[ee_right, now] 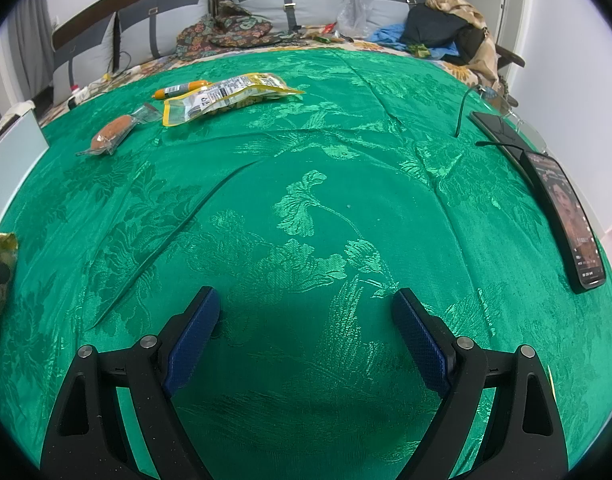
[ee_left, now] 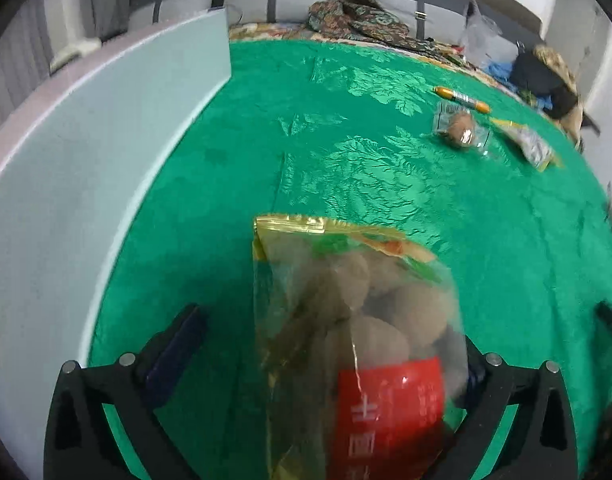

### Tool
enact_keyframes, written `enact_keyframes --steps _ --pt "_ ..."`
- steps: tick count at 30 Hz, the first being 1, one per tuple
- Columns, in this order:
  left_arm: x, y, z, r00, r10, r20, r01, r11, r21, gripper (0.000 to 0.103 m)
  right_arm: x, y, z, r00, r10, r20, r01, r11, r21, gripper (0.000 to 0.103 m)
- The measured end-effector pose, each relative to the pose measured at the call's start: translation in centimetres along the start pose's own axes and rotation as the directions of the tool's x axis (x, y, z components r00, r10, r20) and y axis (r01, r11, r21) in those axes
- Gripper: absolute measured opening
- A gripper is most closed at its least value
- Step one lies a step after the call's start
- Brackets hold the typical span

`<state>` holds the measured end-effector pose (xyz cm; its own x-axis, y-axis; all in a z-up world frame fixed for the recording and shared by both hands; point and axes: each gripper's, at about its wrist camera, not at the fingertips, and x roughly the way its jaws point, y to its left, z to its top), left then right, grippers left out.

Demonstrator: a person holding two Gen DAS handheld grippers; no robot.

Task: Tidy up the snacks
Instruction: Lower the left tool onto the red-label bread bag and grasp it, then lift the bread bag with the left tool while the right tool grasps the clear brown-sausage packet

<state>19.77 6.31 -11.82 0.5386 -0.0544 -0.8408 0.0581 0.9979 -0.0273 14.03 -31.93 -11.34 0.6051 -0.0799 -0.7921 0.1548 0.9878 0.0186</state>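
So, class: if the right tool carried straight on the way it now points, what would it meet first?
Most likely the green patterned cloth. The right tool stands open and empty, angled down at bare fabric. The snacks lie far off to the left and the phone to the right, though depth is hard to judge.

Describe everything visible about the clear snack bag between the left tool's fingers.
The snack bag is clear, crinkly plastic with a gold sealed top edge, green and orange print below it and a red label with white characters lower down. Round brownish pieces fill it. It lies blurred, between the open fingers of the left tool, nearer the right-hand finger, over the green cloth. Whether either finger touches it cannot be told.
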Motion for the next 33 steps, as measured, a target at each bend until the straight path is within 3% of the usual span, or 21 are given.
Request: enact_keyframes --steps 9,33 --pt "0.30 -0.17 -0.26 0.999 0.019 0.040 -0.019 1.000 0.008 0.103 0.01 0.02 0.00 1.000 -0.001 0.000 0.001 1.000 0.001 0.091" --pt "0.20 -0.06 -0.40 0.999 0.018 0.043 -0.018 1.000 0.007 0.103 0.08 0.09 0.04 1.000 -0.002 -0.001 0.002 1.000 0.003 0.091"
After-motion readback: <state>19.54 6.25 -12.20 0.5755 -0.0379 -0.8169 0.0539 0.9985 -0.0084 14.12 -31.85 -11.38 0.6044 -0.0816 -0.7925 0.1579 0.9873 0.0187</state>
